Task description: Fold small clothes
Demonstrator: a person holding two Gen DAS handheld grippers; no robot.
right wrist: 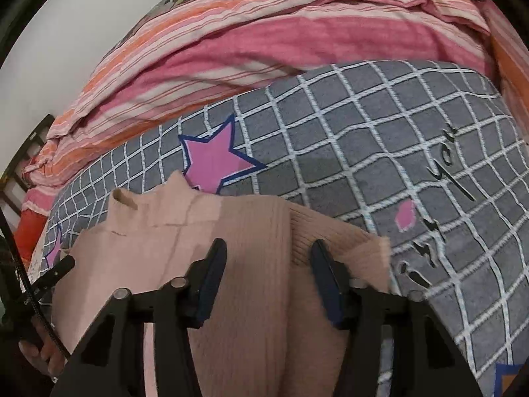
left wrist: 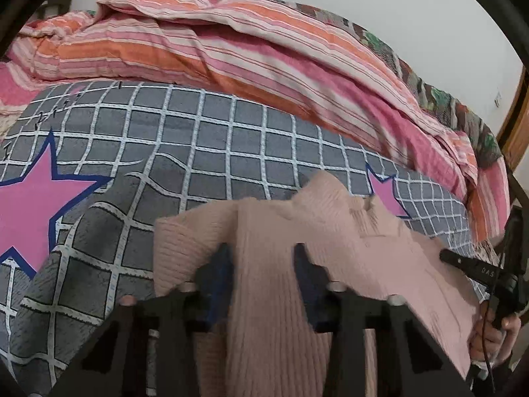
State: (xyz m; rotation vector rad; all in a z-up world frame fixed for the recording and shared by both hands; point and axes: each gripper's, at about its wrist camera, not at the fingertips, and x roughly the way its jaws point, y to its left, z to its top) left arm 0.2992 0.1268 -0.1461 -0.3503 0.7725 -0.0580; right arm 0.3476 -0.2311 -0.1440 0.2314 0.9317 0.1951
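The step in hand looks like carrying both edges of the pink ribbed sweater (left wrist: 264,264) over to make a fold, and to do it well both grips should travel together and level, so the knit lands flat with its edges in line rather than bunched. The sweater sits on the near part of the bed, over the grey checked cover (left wrist: 211,132), its collar pointing away toward the far side. The left hand-held gripper (left wrist: 261,264) has its jaws standing apart with a band of sweater running between them; whether the pads truly pinch the cloth I cannot tell. The right hand-held gripper (right wrist: 269,271) shows the same: jaws apart, knit between, grip uncertain. Beyond the sweater, the striped pink and orange quilt (left wrist: 231,43) lies heaped along the far side of the cover, well apart from the sweater and unlikely to hinder. The cover itself is rippled beside the sweater, which may spoil a flat fold. A pink star (right wrist: 215,158) is printed just past the collar, partly under it, and black script (right wrist: 443,178) runs off to the sweater's right.
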